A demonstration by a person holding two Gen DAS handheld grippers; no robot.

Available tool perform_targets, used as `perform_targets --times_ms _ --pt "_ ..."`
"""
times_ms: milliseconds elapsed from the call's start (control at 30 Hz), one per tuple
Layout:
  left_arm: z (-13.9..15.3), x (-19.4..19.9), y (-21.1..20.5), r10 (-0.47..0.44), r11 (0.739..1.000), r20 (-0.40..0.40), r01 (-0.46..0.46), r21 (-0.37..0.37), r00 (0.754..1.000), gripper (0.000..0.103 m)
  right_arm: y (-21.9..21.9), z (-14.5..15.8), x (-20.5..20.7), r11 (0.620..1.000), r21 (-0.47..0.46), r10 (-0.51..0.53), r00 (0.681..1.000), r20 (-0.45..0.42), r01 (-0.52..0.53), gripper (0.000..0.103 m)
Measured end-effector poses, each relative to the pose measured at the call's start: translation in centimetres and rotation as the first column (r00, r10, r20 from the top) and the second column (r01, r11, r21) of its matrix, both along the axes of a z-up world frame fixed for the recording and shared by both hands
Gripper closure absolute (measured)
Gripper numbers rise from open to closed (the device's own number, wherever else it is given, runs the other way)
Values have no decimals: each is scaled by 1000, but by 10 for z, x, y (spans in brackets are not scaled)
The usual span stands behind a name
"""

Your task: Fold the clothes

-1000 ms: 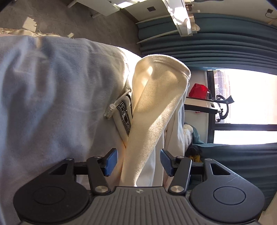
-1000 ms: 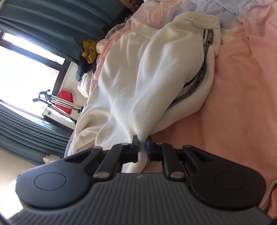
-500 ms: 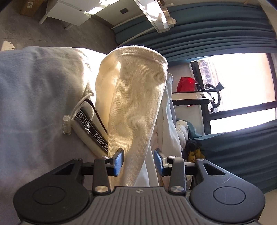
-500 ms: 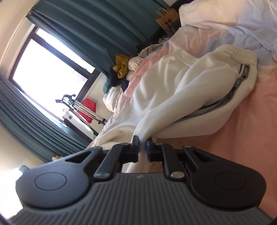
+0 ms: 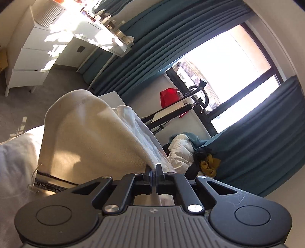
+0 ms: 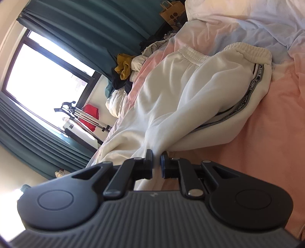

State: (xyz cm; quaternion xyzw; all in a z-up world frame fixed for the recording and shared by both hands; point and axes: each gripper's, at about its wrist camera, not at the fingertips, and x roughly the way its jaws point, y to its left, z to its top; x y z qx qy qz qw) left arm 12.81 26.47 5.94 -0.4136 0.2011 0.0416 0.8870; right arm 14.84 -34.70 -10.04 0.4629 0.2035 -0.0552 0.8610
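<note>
Only the right view shows the white cotton sweatpants (image 6: 192,91) lying whole on the pink bed sheet (image 6: 266,143), ahead of the right tool (image 6: 156,163), which is clamped on a leg. The left tool (image 5: 154,174) has just been closing and pinches their cream cuff (image 5: 91,137), held up.

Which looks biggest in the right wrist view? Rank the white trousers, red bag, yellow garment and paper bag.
1. white trousers, by far.
2-4. red bag, yellow garment and paper bag look similar in size, at differing distances, so no sure order.
</note>
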Motion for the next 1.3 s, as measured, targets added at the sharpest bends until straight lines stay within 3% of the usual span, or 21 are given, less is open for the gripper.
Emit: perform_targets --times_ms 67,200,300,400,567,667,767,867,967,1133,1200,1300 --pt "5 40 -10 -13 998 -45 16 58 999 99 0 -1 -1 1000 0 4 1000 -11 -4 91" --pt "-14 141 -31 -34 988 -173 59 141 984 98 0 -2 4 1000 -8 15 1000 -24 -15 91" --pt "-52 229 -45 -85 986 -273 120 117 958 97 0 -5 21 999 -31 30 999 -16 -30 91" --pt "-90 260 -42 -112 985 -327 147 85 938 93 -3 -9 43 999 -27 40 999 -21 -40 91" --pt "-111 254 -22 -168 980 -291 191 50 942 55 -5 -19 64 999 -28 44 998 -41 -46 91" --pt "-103 219 -7 -216 975 -219 221 -3 952 50 -4 -21 65 999 -23 44 998 -47 -45 91" --pt "-99 165 8 -204 978 -171 195 -66 964 41 -3 -18 61 999 -18 39 998 -46 -40 91" --pt "-104 117 15 -157 982 -179 135 -129 971 37 -2 -15 55 999 -14 36 998 -47 -37 91" --pt "-122 107 23 -124 979 -252 76 -192 960 37 -1 -12 46 999 -10 36 998 -46 -37 91" --pt "-155 130 40 -103 956 -317 5 -295 943 39 -1 -8 36 999 4 35 998 -45 -35 91" --pt "-165 143 44 -102 954 -346 -7 -299 933 39 -2 -8 36 999 6 34 998 -48 -33 91" --pt "-175 164 39 -109 969 -401 7 -247 909 39 -1 -9 39 999 -11 34 998 -51 -34 91"
